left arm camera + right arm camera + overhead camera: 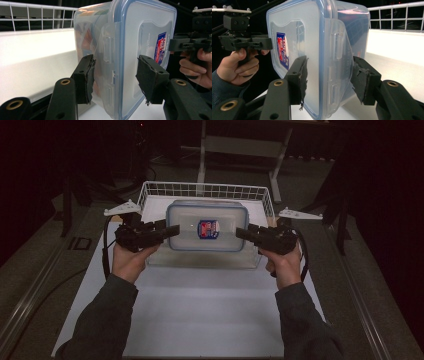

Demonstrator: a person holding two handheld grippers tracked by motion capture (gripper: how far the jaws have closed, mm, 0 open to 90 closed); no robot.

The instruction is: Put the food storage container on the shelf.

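The clear plastic box (207, 226) with a blue-rimmed lid sits between the two grippers, up off the white table (200, 310). The left gripper (170, 231) pinches one short end, one jaw on the lid and one on the box wall. The right gripper (242, 233) pinches the other end the same way. Beyond the jaws stands a white wire basket (205, 190).

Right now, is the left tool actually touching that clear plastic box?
Touching. In the left gripper view, both black pads of the left tool press against the box, one on its body, one on its lid.
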